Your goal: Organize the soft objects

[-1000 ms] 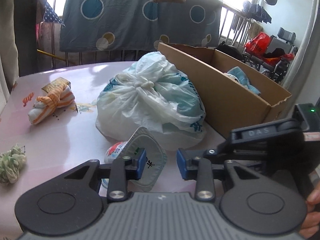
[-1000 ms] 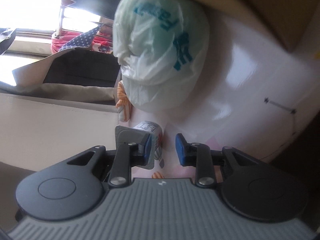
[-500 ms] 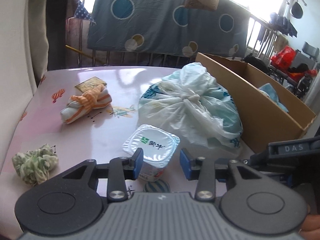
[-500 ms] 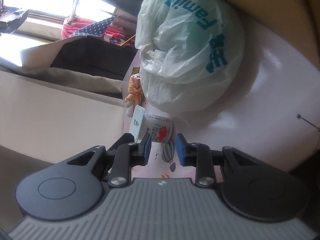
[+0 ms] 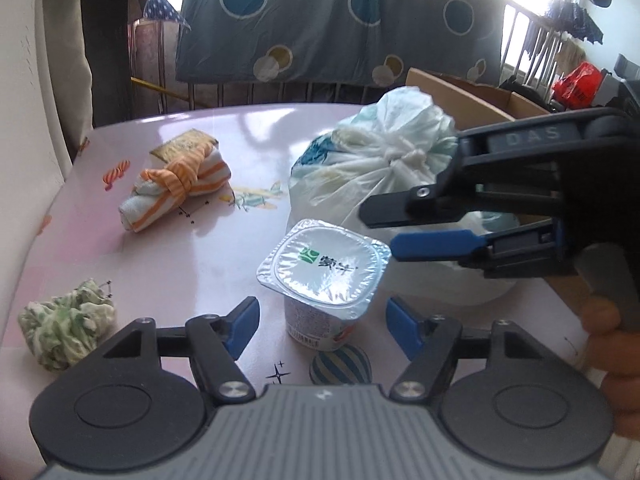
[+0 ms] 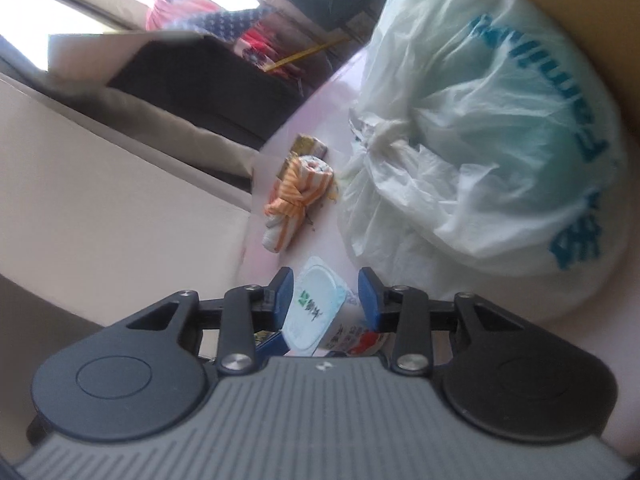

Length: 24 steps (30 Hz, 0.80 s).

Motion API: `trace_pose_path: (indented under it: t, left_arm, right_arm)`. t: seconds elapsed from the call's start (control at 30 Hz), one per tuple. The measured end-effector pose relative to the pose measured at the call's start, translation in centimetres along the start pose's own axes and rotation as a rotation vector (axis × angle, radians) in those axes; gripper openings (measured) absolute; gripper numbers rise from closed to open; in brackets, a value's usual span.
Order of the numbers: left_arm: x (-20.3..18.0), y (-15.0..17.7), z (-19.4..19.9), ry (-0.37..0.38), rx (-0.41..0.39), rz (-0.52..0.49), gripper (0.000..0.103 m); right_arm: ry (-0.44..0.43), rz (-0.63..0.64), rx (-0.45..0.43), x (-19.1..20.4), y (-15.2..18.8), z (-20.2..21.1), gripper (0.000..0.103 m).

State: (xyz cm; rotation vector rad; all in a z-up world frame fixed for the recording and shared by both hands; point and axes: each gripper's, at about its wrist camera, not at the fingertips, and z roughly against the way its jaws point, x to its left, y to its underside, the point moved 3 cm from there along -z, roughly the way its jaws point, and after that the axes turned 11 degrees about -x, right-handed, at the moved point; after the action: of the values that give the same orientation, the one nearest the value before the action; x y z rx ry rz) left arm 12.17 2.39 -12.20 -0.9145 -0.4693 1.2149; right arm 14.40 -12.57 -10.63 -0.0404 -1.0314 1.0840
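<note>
Cup (image 5: 326,280) stands upright on tabletop (image 5: 192,264) between the open left gripper (image 5: 322,326); right gripper (image 6: 326,292), open, straddles its lid. Close squarely on the body, gently.

We see a pink bench (image 5: 168,264) printed with candies, a plane and a striped balloon. On it: an orange-and-white striped towel (image 5: 176,188), a green-and-white scrunchie (image 5: 66,330), a white bag (image 6: 492,152) with teal lettering, and a silver-lidded cup (image 5: 325,268) bearing a green logo. Behind hangs a blue sheet (image 5: 340,20) with circles.
</note>
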Motion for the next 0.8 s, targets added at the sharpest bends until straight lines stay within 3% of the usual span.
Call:
trace_pose_path:
  t: [0.1,0.3,0.37,0.47,0.8]
  left_arm:
    - [0.3,0.1,-1.2,-0.001,0.019,0.019,0.068]
    - [0.8,-0.3,-2.0,0.010,0.012,0.066,0.052]
    - [0.5,-0.5,-1.9,-0.002,0.008,0.052,0.051]
    - [0.2,-0.4,-1.7,-0.017,0.007,0.038,0.051]
    - [-1.1,-1.8,2.3,-0.041,-0.021,0.019,0.050]
  right_arm:
    - [0.014,-0.016,0.027,-0.5,0.3,-1.0,0.036]
    - [0.004,-0.021,0.044,-0.6,0.9,-2.1,0.035]
    - [-0.005,-0.014,0.046,-0.4,1.2,-2.2,0.027]
    - [-0.008,0.017,0.038,0.3,1.3,-2.1,0.024]
    - [-0.071,0.031,0.030,2.8,1.1,1.5,0.023]
